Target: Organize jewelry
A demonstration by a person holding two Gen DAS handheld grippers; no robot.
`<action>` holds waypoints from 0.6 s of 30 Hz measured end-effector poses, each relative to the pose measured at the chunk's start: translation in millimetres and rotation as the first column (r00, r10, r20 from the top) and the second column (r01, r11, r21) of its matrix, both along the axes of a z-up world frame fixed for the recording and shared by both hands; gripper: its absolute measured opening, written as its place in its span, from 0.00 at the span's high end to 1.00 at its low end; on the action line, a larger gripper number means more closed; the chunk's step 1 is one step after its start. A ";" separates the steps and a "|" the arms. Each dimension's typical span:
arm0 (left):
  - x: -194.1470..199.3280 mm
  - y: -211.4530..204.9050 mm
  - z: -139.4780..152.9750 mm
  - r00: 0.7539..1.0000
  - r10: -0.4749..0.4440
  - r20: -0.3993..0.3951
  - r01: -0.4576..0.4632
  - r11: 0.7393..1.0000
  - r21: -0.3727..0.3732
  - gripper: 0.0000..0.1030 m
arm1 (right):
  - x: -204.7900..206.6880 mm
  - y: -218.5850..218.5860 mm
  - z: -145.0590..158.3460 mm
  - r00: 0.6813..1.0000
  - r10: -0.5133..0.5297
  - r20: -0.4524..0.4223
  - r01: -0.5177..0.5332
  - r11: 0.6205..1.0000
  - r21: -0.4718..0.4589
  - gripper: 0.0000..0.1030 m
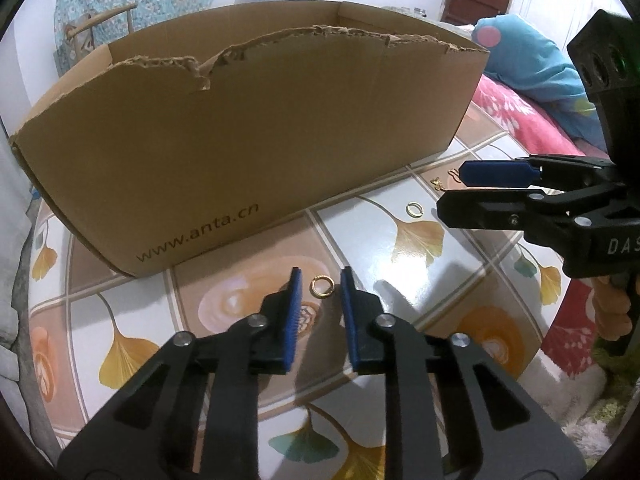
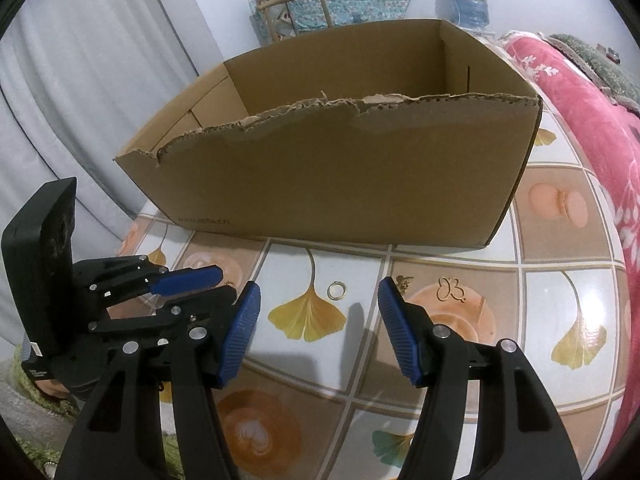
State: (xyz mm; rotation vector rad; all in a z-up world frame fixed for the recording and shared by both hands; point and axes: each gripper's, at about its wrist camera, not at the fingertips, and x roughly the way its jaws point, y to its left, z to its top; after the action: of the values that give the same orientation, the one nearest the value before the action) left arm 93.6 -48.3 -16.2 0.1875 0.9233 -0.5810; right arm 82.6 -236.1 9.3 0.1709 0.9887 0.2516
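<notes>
Two gold rings [image 1: 319, 287] [image 1: 414, 209] lie before the cardboard box [image 1: 248, 152].

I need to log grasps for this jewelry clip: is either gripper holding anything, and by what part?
Nothing is held. The gold ring lies on the table between the left gripper jaws, untouched; the right gripper is open.

Cardboard box [image 1: 248, 128] stands on the table [image 1: 360, 236]; two rings [image 1: 319, 285] [image 1: 414, 209] lie before it

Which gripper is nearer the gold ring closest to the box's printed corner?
Left. The left gripper has that gold ring between its pads, not yet pinched. The right gripper hovers off to the side, near the other ring.
</notes>
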 end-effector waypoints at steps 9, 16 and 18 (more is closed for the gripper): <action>-1.9 0.8 -1.2 1.000 -0.006 0.000 0.006 1.000 -0.004 0.92 | 2.2 2.7 -3.7 1.000 -0.003 0.002 0.003 1.000 -0.006 0.42; -4.1 -2.0 -1.3 1.000 -0.009 0.006 0.009 1.000 0.003 0.92 | 9.0 7.2 -8.8 1.000 0.010 0.012 -0.010 1.000 -0.027 0.43; -4.6 -3.2 -1.2 1.000 -0.012 0.011 0.012 1.000 0.010 0.92 | 11.5 8.9 -10.6 1.000 0.017 0.009 -0.017 0.999 -0.034 0.49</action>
State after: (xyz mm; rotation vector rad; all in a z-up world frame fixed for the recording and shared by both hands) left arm 89.0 -51.5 -17.4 0.2055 0.9152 -0.5859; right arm 94.1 -227.2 -1.3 0.1299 0.9851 0.2507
